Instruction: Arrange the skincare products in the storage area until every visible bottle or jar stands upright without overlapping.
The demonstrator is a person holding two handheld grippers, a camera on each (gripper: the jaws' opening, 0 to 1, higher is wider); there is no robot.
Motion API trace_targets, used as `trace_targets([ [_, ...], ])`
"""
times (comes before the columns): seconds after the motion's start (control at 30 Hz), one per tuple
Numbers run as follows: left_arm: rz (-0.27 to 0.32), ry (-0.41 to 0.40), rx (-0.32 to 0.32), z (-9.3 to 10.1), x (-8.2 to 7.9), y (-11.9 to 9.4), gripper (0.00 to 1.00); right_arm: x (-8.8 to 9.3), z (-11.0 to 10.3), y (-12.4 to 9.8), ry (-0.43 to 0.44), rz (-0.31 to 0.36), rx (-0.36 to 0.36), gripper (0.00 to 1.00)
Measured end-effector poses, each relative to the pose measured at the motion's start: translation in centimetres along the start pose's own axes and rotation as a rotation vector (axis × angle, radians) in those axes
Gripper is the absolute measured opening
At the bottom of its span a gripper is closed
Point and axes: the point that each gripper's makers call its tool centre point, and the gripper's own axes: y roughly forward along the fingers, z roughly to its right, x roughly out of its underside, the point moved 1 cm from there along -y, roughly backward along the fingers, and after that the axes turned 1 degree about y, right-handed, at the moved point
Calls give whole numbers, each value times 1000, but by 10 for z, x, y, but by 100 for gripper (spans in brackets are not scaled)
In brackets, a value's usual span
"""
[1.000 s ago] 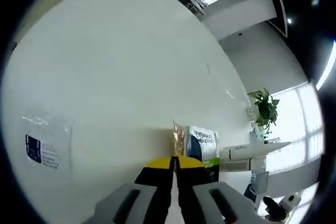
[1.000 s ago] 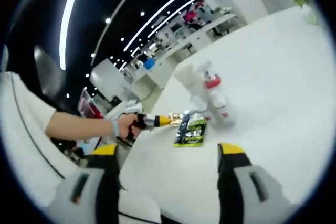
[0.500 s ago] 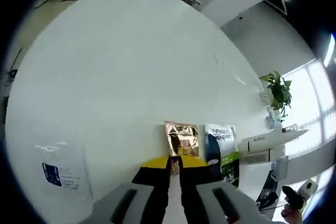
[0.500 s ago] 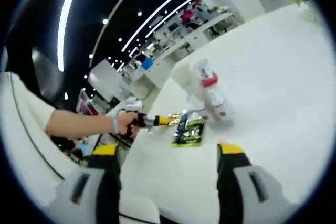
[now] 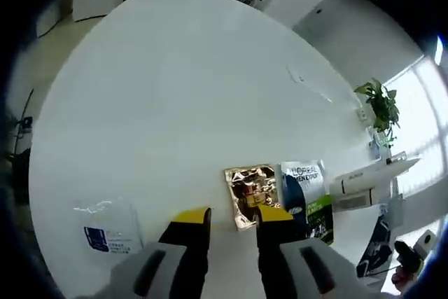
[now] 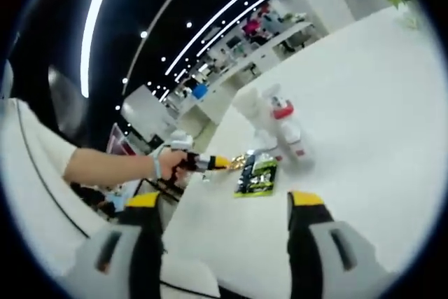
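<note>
A gold foil sachet (image 5: 250, 185) lies flat on the white table (image 5: 175, 89), just ahead of my left gripper (image 5: 231, 218), whose yellow-tipped jaws stand open and empty. Right beside it lies a blue and green sachet (image 5: 308, 192), and past that a white tube (image 5: 367, 180) on its side. In the right gripper view, my right gripper (image 6: 224, 199) is open wide above the table. Beyond it are the green sachet (image 6: 257, 175), the gold sachet (image 6: 242, 161) and a cluster of white bottles (image 6: 278, 120), one with a red collar. A person's hand holds the left gripper (image 6: 225, 163) there.
A clear plastic bag with a blue label (image 5: 105, 225) lies left of my left gripper. A potted plant (image 5: 383, 106) stands at the table's far edge. The person's arm and white sleeve (image 6: 42, 166) fill the left of the right gripper view. Desks stand behind the table.
My left gripper was shut on the gold sachet's edge; it has opened and let go, and the sachet now lies flat. The right gripper has barely moved.
</note>
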Motion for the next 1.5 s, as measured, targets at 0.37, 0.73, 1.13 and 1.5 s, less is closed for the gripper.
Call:
trace_targets([
  [0.37,142,273,-260,-48,-14,-40,44,11,-3,-8,-18,2,-2,70],
  [0.73,107,202,-351,-98,24,-48,66,24,-14,-13,7,24,13,70],
  [1.13,133,189,-356,-88,20,-39,48,17,-9,-29,-1,49,63,70],
  [1.5,175,144,-297,-78,29,-44,41,20,-15,-10,-5,13,11,69],
])
